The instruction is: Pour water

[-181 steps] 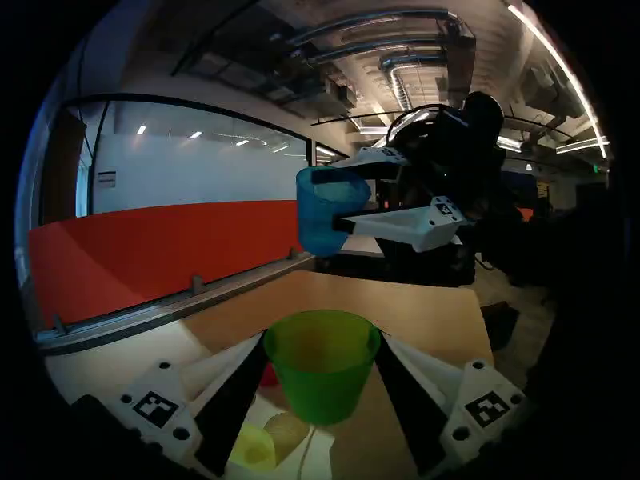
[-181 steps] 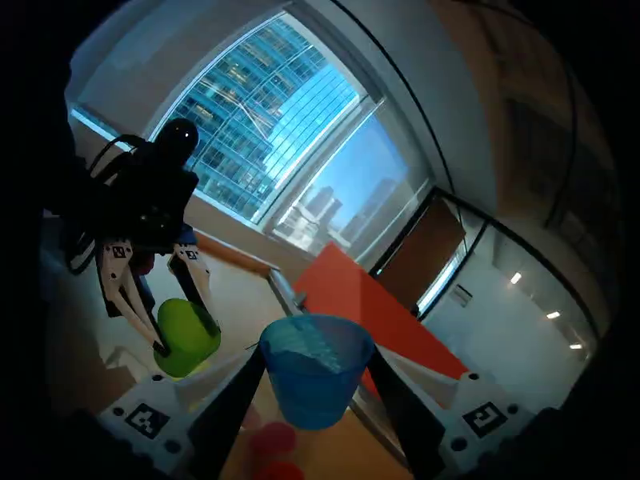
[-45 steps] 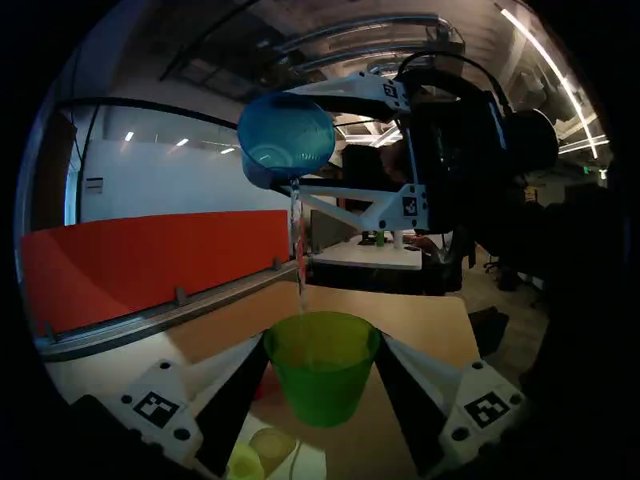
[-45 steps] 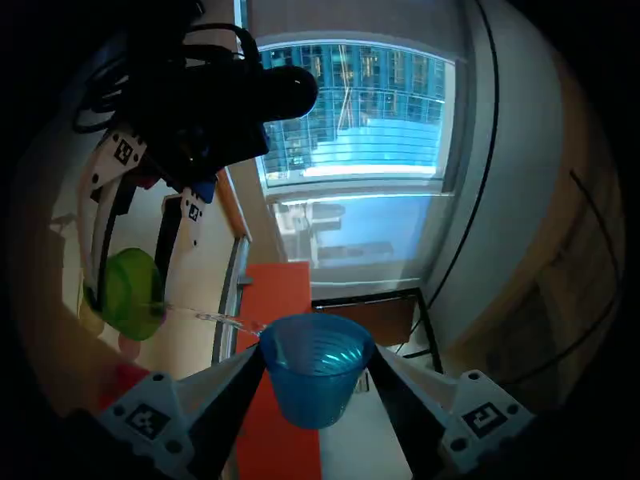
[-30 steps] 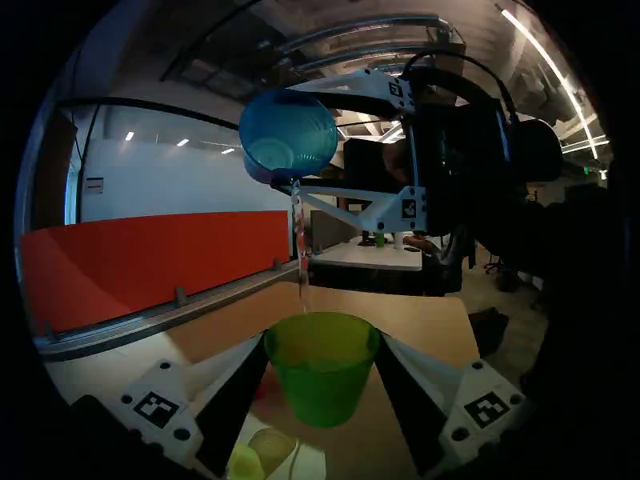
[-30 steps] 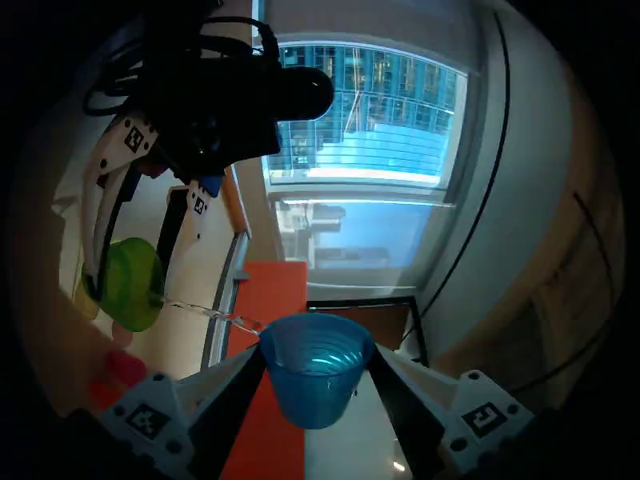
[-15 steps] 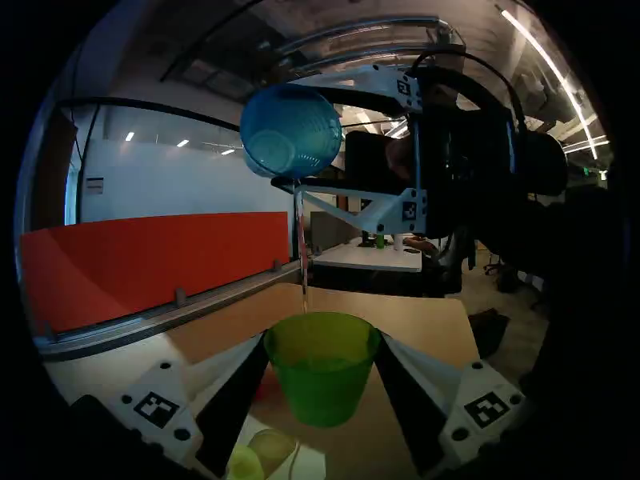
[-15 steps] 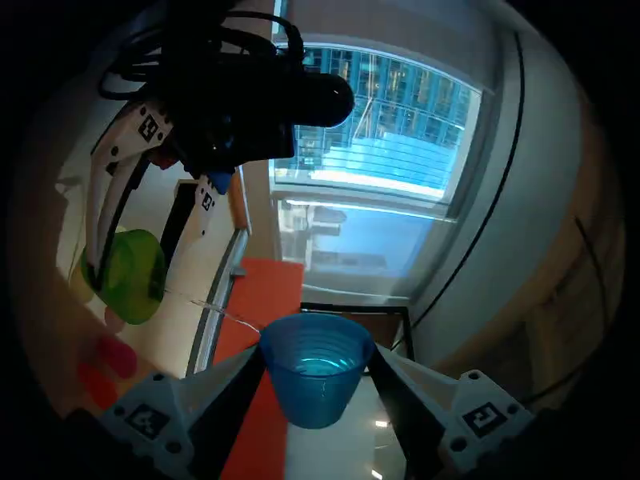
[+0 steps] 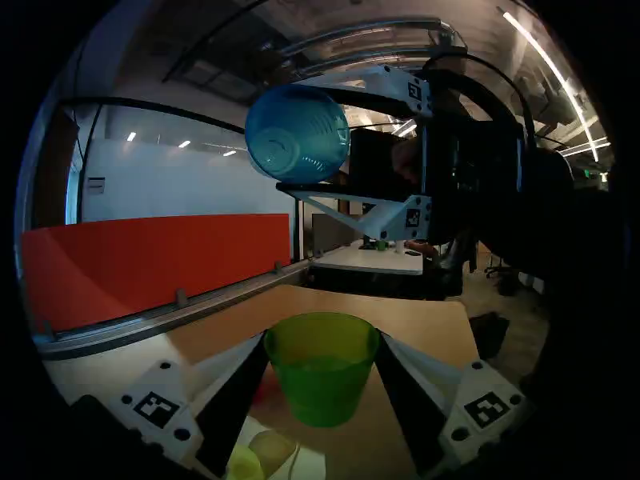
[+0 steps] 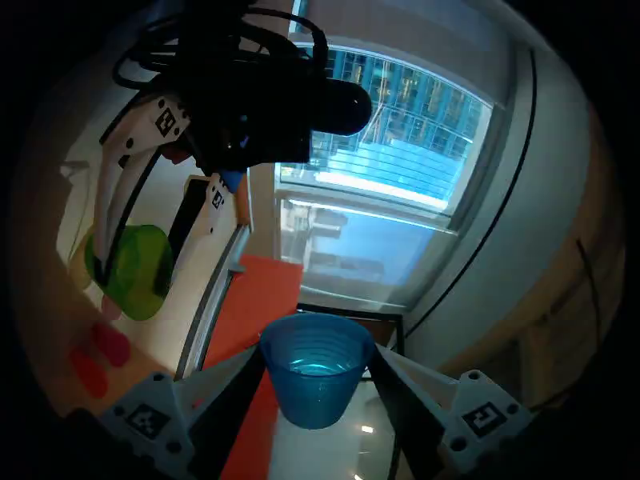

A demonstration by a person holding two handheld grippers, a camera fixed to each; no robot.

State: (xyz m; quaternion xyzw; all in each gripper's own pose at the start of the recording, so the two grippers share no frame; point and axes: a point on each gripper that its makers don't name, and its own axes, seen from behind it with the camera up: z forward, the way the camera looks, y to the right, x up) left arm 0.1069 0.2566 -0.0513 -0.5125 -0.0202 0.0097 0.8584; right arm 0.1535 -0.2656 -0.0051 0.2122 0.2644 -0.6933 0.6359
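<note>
A green cup [image 9: 322, 368] stands upright between my left gripper's fingers, with water inside; the left gripper [image 9: 320, 376] is shut on it. Above it hangs the blue cup [image 9: 298, 134], tipped far over with its bottom towards me, held in the right gripper [image 9: 320, 136]. No stream falls from it. In the right gripper view the blue cup [image 10: 317, 377] sits between the fingers of my right gripper [image 10: 317, 384], a little water at its bottom. The green cup [image 10: 132, 270] shows at the left there, held by the left gripper [image 10: 132, 264].
A light wooden table [image 9: 416, 316] lies below, with an orange partition [image 9: 152, 256] and a metal rail along its left side. Small yellow-green cups [image 9: 260, 454] sit under the green cup. Pink round things [image 10: 100, 356] lie on the table. A large window [image 10: 384, 184] shows buildings.
The thin stream of water from the blue cup into the green cup has stopped. The blue cup has tipped further over, and the green cup holds more water.
</note>
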